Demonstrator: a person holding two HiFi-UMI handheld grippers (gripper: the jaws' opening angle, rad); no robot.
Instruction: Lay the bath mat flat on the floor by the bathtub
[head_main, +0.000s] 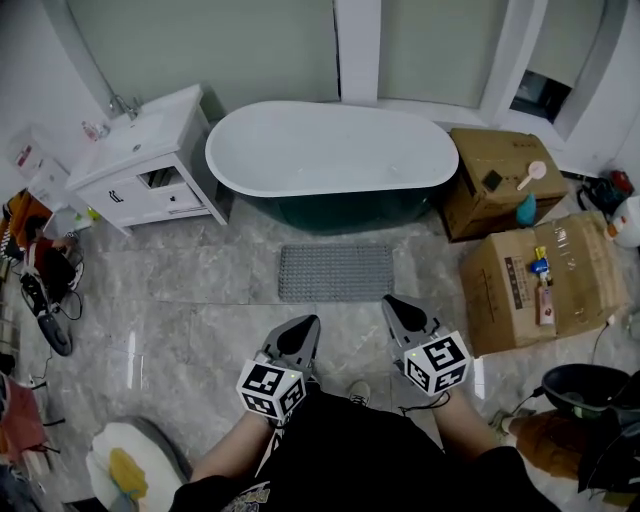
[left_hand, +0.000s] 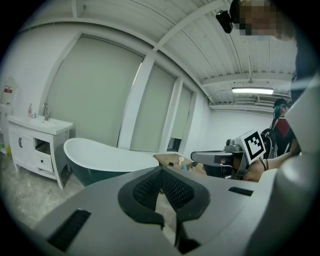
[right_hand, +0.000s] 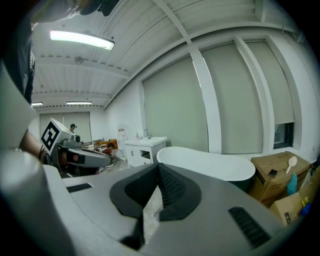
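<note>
The grey bath mat (head_main: 335, 272) lies flat on the marble floor, just in front of the white and dark green bathtub (head_main: 330, 150). Both grippers hang above the floor on my side of the mat, close to my body, and neither touches it. My left gripper (head_main: 303, 324) is shut with nothing in it, its pads meeting at the tip (left_hand: 161, 170). My right gripper (head_main: 395, 302) is also shut and empty (right_hand: 159, 166). The tub also appears in the left gripper view (left_hand: 100, 157) and the right gripper view (right_hand: 210, 162). The mat is hidden in both gripper views.
A white vanity cabinet (head_main: 145, 160) with a sink stands left of the tub. Two cardboard boxes (head_main: 495, 180) (head_main: 540, 285) with small bottles on top stand to the right. A dark bowl (head_main: 585, 385) sits at the right edge, with cables and clutter (head_main: 45, 290) at the left.
</note>
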